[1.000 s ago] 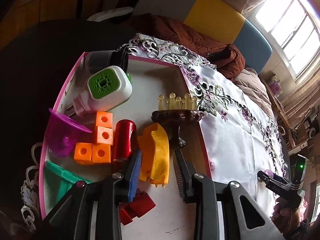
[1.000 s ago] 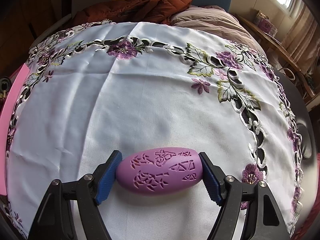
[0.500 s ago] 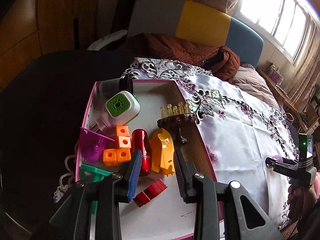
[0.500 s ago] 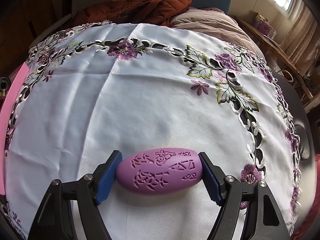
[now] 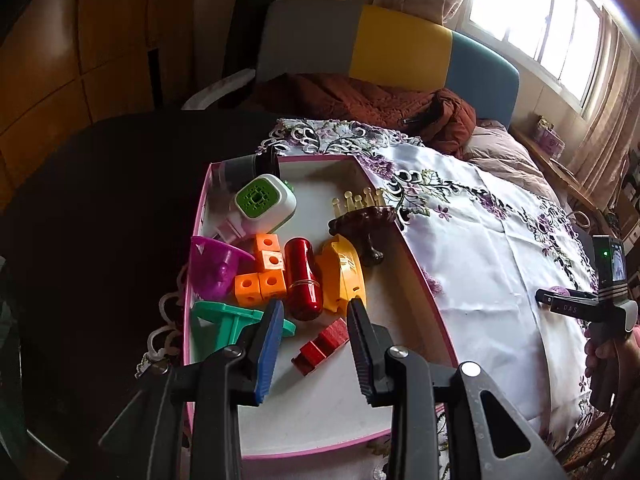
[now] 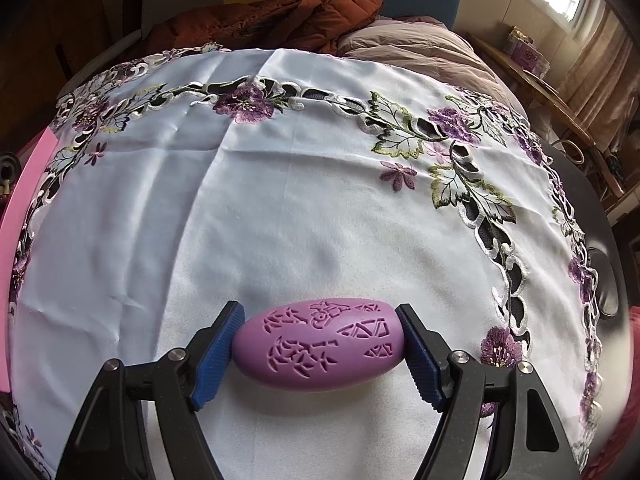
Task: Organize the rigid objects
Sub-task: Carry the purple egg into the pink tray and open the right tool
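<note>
A pink-rimmed white tray (image 5: 424,280) holds a red cylinder (image 5: 303,278), a yellow toy piece (image 5: 345,274), orange cubes (image 5: 262,274), a red block (image 5: 322,346), a purple cup (image 5: 214,270), a green piece (image 5: 224,326), a green-and-white device (image 5: 264,202) and a dark stand with a crown (image 5: 362,220). My left gripper (image 5: 314,350) is open and empty above the tray's near half. My right gripper (image 6: 320,344) is shut on a purple carved egg-shaped object (image 6: 320,344) just above the white cloth (image 6: 280,200). The right gripper also shows in the left wrist view (image 5: 576,304).
The embroidered white cloth (image 5: 480,264) covers the round dark table (image 5: 100,200). The tray's pink edge (image 6: 24,184) shows at the far left of the right wrist view. A sofa with a brown quilt (image 5: 360,98) stands behind the table.
My left gripper has risen and pulled back from the tray, so more of the tray and room show. My right gripper keeps its hold on the purple object and has barely moved.
</note>
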`<state>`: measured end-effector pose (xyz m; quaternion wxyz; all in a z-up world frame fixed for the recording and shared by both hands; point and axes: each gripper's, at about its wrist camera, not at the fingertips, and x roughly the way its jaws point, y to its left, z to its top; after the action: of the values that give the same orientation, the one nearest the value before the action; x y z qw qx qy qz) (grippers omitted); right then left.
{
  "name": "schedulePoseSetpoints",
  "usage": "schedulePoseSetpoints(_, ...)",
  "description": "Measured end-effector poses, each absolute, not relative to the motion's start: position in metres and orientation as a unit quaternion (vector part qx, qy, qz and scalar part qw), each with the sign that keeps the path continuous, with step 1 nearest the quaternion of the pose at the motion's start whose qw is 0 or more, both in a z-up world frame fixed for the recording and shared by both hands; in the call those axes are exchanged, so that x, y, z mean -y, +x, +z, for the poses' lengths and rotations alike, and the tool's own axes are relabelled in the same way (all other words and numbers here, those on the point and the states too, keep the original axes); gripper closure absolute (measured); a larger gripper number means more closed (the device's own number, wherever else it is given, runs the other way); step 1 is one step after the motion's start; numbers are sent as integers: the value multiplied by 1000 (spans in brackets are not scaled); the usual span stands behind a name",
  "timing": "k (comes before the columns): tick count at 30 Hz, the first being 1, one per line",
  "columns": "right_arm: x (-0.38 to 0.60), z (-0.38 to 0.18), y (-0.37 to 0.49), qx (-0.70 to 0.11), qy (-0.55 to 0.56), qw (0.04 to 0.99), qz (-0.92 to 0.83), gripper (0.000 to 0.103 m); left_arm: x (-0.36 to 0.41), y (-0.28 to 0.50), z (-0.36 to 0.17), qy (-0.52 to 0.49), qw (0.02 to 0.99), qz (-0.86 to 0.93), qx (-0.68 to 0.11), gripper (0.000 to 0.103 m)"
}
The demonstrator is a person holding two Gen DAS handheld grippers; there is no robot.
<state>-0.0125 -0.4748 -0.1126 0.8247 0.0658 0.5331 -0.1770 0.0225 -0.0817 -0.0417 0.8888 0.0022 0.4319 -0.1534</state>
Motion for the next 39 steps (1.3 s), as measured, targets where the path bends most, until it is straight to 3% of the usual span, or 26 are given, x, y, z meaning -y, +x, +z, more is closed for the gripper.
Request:
schedulePoseSetpoints(26,463,-104,-9,-538,69,821,-179,26,42,19,-41,-29,897,-123,-423,71)
schedulePoseSetpoints(39,417,-61,-9,-481,61,865,-127,26,31,17,-37,-33,902,-113,-416,71)
